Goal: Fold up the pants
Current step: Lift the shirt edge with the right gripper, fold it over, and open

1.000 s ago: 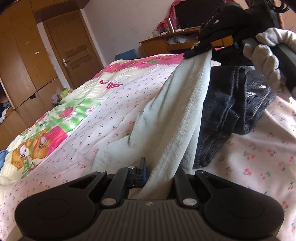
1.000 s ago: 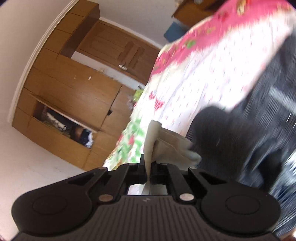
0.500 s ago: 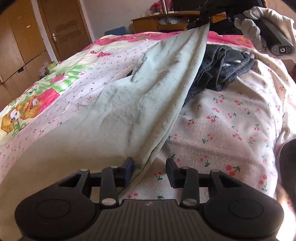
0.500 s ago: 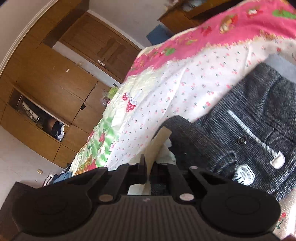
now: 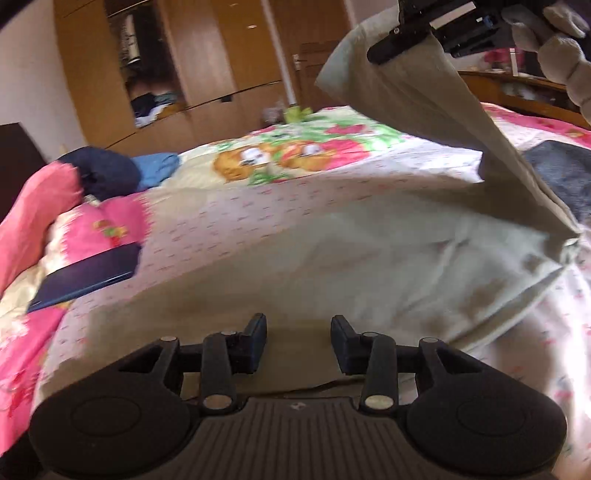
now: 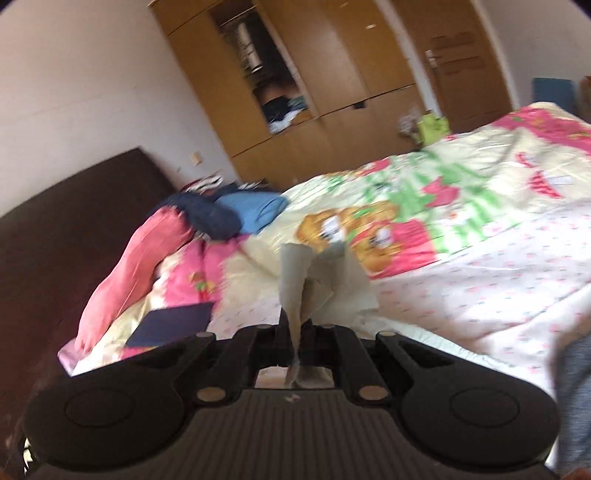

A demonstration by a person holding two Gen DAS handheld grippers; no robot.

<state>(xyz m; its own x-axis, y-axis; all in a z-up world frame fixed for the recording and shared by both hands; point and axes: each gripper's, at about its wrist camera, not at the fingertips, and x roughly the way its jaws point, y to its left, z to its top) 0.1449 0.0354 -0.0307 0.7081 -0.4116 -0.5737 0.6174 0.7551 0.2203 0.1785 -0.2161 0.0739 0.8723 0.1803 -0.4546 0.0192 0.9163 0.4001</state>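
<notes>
Pale green pants (image 5: 369,251) lie spread on the flowered bedspread (image 5: 258,206), one end lifted up to the upper right. My left gripper (image 5: 298,332) hovers open just over their near edge, with nothing pinched between the pads. At the top right a gloved hand (image 5: 554,33) carries my right gripper (image 5: 388,51), which is shut on the raised end. In the right wrist view, my right gripper (image 6: 300,332) clamps a bunched fold of the pale pants (image 6: 317,280). Dark grey pants (image 5: 561,173) lie at the right.
A flat dark blue object (image 5: 88,277) lies on the bed at the left beside a pink pillow (image 5: 33,214). Dark blue and light blue clothes (image 5: 107,173) sit behind it. A dark headboard (image 6: 55,229) and a wooden wardrobe (image 5: 184,62) bound the far side.
My left gripper has opened and let go of the pale pants, then swung left across the bed. The right gripper, still clamped on them, has lifted and swung left away from the dark pants.
</notes>
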